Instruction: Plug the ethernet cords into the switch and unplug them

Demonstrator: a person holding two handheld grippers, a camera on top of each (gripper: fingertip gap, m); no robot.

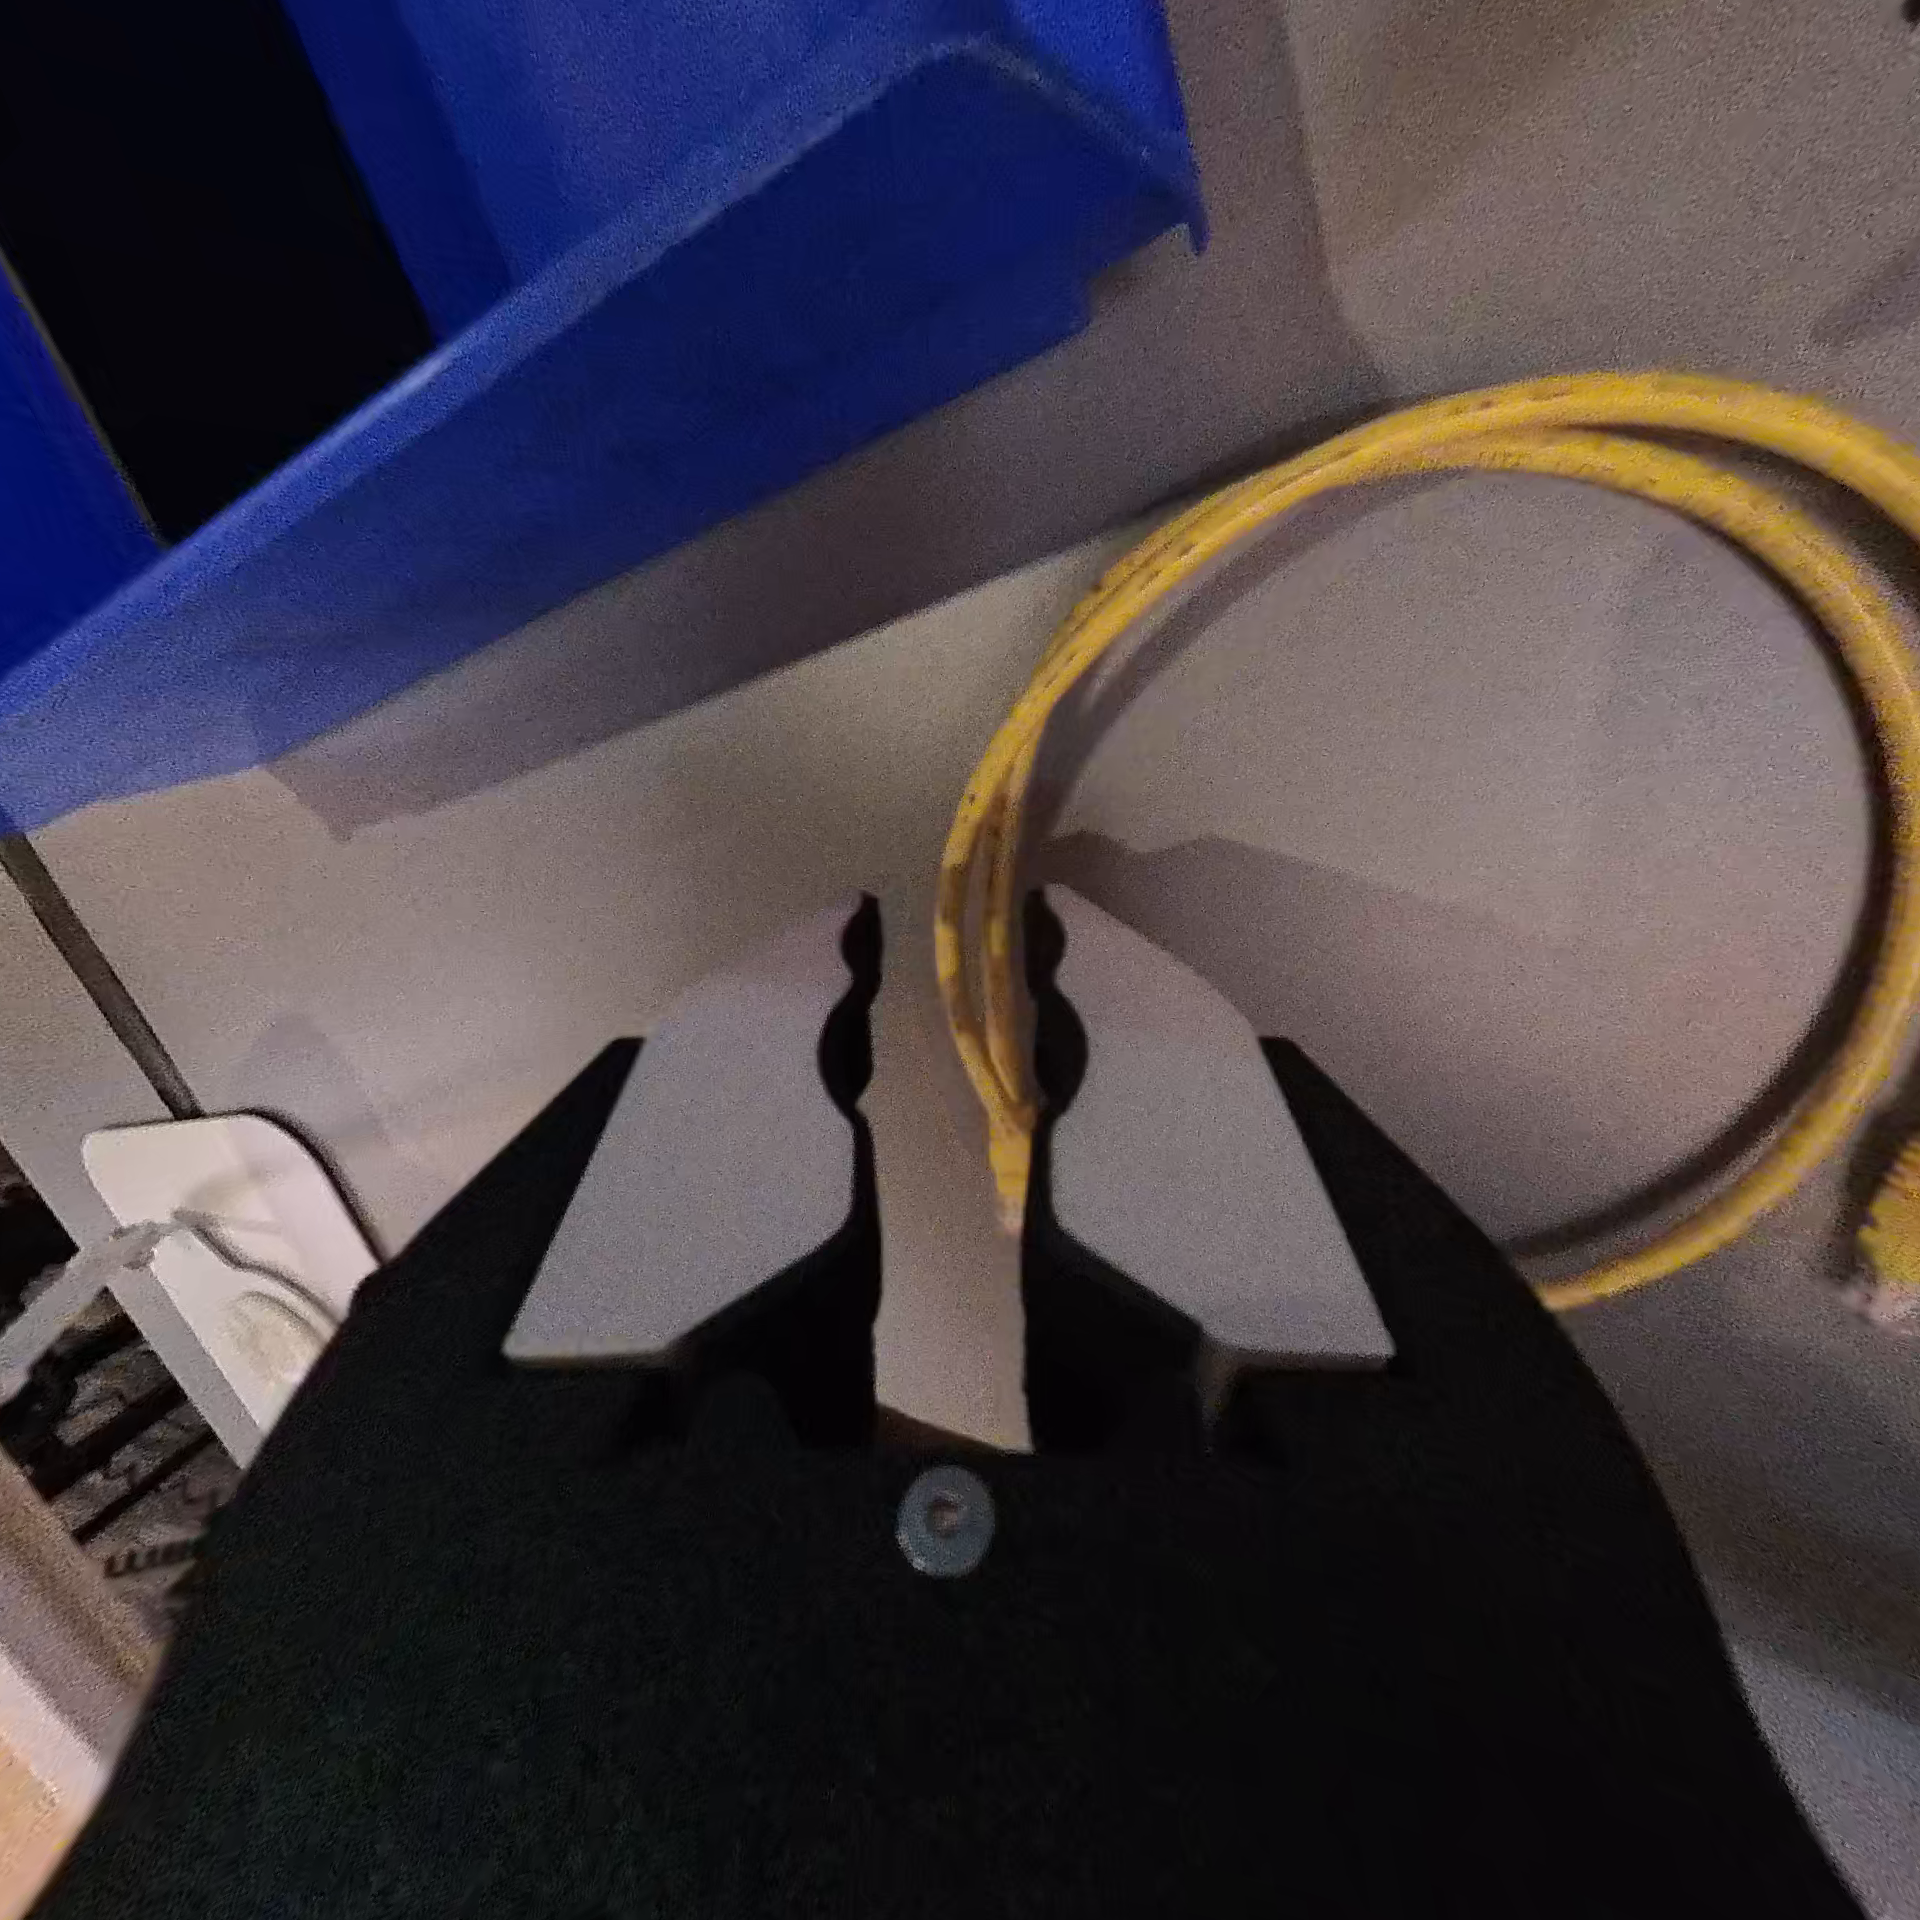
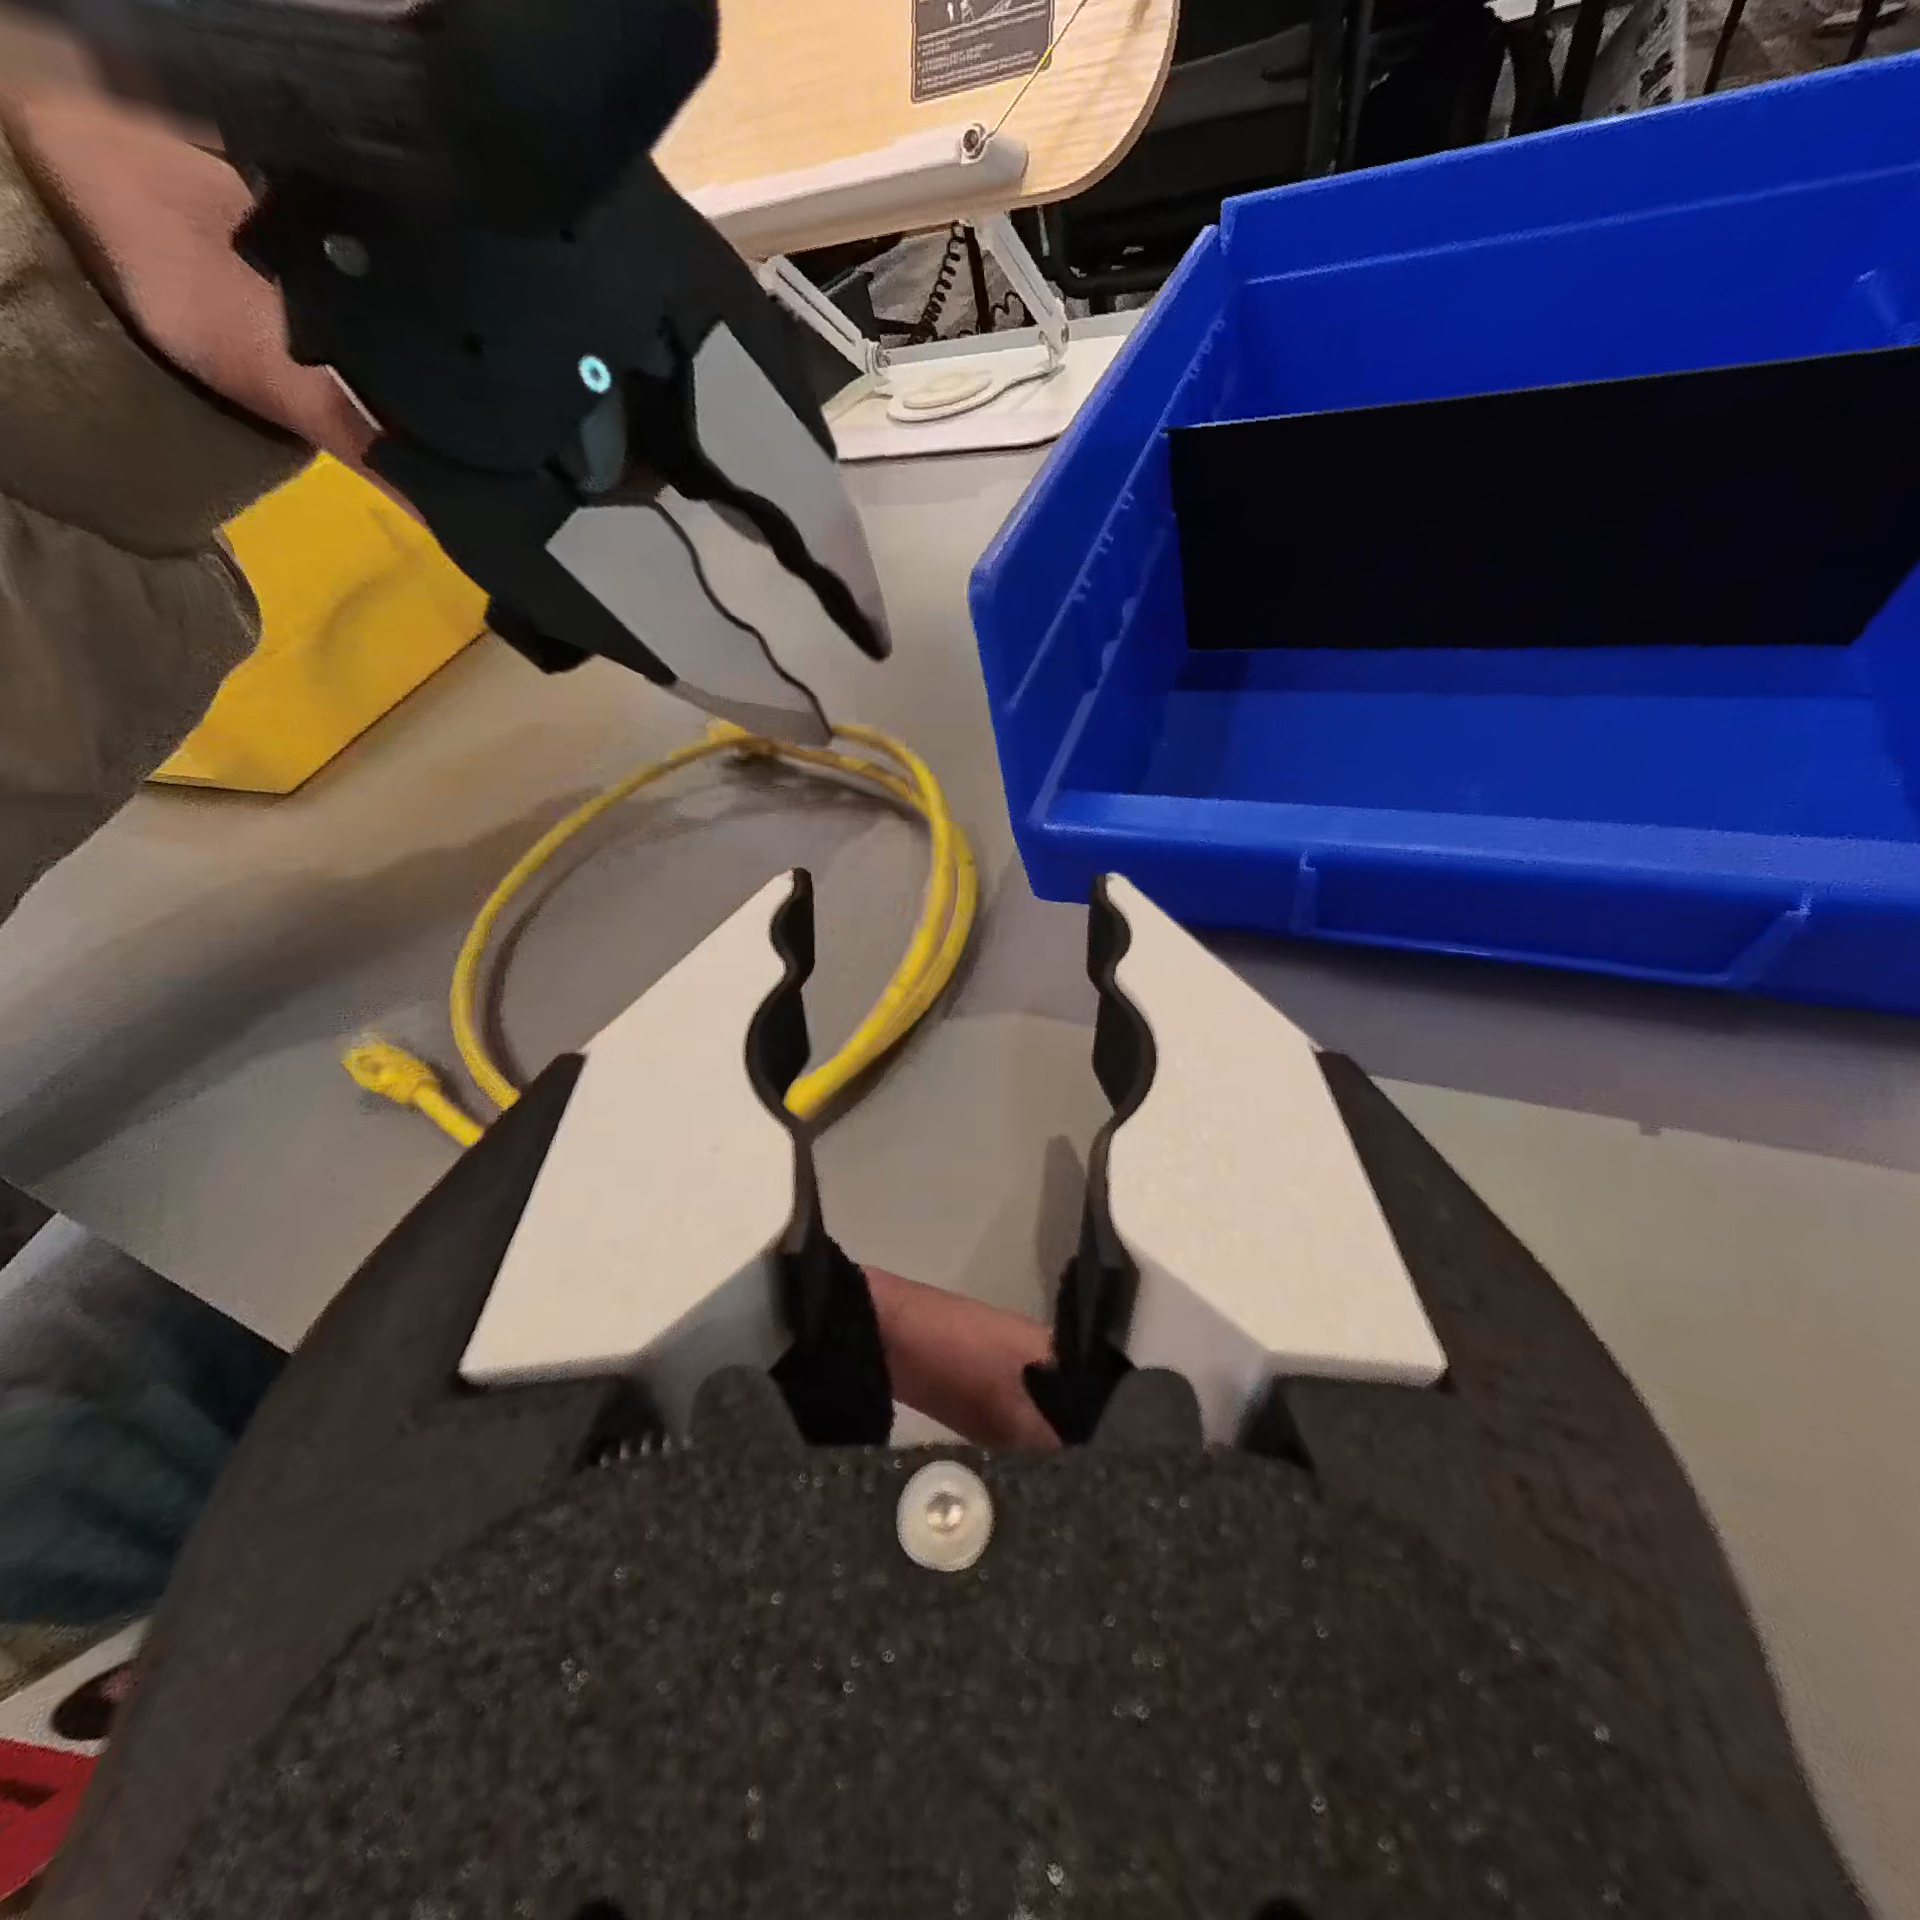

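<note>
Here, in the left wrist view, the left gripper (image 1: 951, 914) has its jaws parted around the yellow ethernet cord (image 1: 1351, 457), whose plug end runs lengthwise between them at frame centre, while in the right wrist view the right gripper (image 2: 945, 894), jaws wide and empty, sits farther from the cord on the desk (image 2: 1558, 1247) at centre left.

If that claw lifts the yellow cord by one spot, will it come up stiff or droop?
Probably droop: the yellow cord lies in a loose coil on the table, so it bends easily. It looks thin, so likely light. The free plug would probably dangle and swing. The left claw straddles it, jaws apart.
</note>
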